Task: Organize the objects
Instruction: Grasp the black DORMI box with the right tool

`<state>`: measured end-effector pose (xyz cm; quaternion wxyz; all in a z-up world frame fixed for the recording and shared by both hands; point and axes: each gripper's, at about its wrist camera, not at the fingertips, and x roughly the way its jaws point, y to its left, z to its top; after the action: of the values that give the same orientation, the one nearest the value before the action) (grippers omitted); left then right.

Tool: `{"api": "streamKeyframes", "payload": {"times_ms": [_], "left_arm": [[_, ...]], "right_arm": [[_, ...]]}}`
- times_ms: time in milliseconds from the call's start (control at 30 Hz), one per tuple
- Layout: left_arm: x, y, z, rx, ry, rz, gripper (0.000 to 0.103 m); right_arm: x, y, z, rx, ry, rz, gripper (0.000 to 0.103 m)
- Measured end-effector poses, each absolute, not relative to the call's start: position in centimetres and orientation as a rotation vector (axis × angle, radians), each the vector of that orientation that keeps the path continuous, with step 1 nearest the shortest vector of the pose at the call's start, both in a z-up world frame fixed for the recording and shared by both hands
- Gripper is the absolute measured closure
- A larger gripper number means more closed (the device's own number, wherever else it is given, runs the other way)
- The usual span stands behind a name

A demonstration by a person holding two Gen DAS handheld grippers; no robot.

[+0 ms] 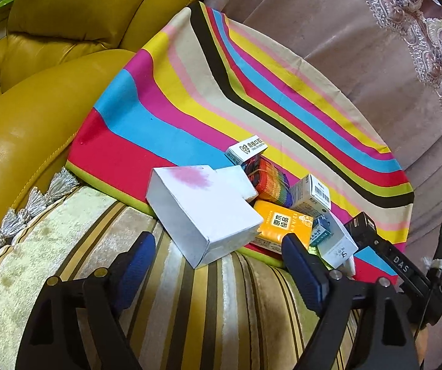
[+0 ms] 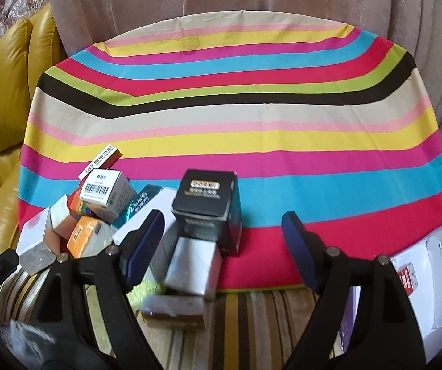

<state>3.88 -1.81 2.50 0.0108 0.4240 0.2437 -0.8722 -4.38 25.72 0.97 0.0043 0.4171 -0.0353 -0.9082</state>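
Hovering low with fingers spread and empty, left gripper [image 1: 217,256] and right gripper [image 2: 224,234] face the boxes [image 2: 207,206].

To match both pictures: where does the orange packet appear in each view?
Left wrist: orange packet at lower centre-right, just beyond the right finger of the tongs.
Right wrist: orange packet at lower left, in the pile.
Shared landmark: barcode box, beside it.

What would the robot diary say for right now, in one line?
left tongs: open, empty | right tongs: open, empty | small boxes: piled on striped cloth | black box: upright
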Motion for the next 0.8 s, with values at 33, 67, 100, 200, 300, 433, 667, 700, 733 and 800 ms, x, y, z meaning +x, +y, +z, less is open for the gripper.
{"api": "streamKeyframes", "payload": {"times_ms": [33,67,100,200,300,433,667,700,733,800], "left_arm": [[3.8,-1.8,2.6,1.322,0.754,-2.72,0.018],[3.7,-1.7,2.6,1.321,0.748,-2.72,0.017],[3.5,-1.6,2.7,1.326,0.741,-2.715,0.016],[2.9,-1.1,2.4,1.365,0.717,-2.682,0.014],[2.2,-0.6,2.3,1.394,0.687,-2.659,0.014],[1.1,0.1,2.3,1.417,0.621,-2.615,0.012],[-1.1,0.2,1.1,1.467,0.577,-2.516,0.012],[-1.4,0.2,0.9,1.47,0.567,-2.497,0.012],[-1.5,0.1,0.7,1.475,0.57,-2.491,0.013],[-1.7,-0.2,0.2,1.485,0.576,-2.472,0.02]], "right_arm": [[-4.7,25.6,0.9,1.312,-0.105,-2.848,0.022],[-4.9,25.4,0.8,1.318,-0.099,-2.853,0.022],[-5.2,25.3,0.8,1.321,-0.092,-2.857,0.022],[-5.9,24.9,0.6,1.329,-0.035,-2.896,0.022],[-6.6,25.0,0.1,1.36,-0.021,-2.903,0.023],[-7.0,25.6,-0.9,1.411,-0.038,-2.885,0.03],[-7.8,26.8,-2.4,1.476,-0.095,-2.856,0.045],[-7.8,26.9,-2.5,1.478,-0.106,-2.849,0.046],[-7.8,27.0,-2.6,1.482,-0.116,-2.844,0.052],[-7.9,27.3,-3.0,1.491,-0.137,-2.834,0.056]]}}
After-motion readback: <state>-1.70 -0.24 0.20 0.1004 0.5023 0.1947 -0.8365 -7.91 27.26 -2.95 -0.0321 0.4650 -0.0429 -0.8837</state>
